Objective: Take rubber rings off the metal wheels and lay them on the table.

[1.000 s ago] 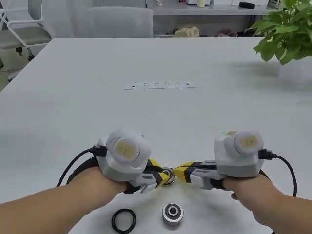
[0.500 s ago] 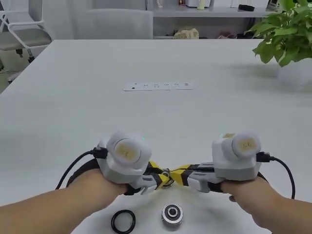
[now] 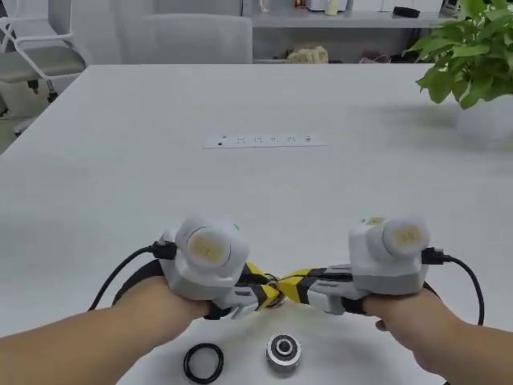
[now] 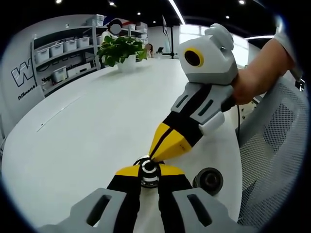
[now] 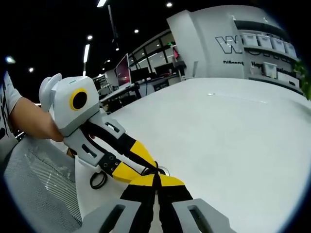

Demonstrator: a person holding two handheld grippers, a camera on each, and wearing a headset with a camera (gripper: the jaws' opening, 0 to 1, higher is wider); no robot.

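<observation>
Pinching one wheel [image 4: 149, 177] just above the table [image 3: 256, 200], the left gripper [image 4: 149, 170] met the right gripper [image 5: 155, 178], whose jaws were pressed together at its rim. A second wheel [image 3: 284, 351] lay flat, hole upward, beside one loose ring [image 3: 203, 362].

Found metal wheel [image 3: 275, 284] largely hidden behind meeting jaw tips, lower centre; plant [image 3: 465, 48] cut off, upper right.

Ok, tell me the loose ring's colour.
The rubber ring is black, clearest in the head view.
</observation>
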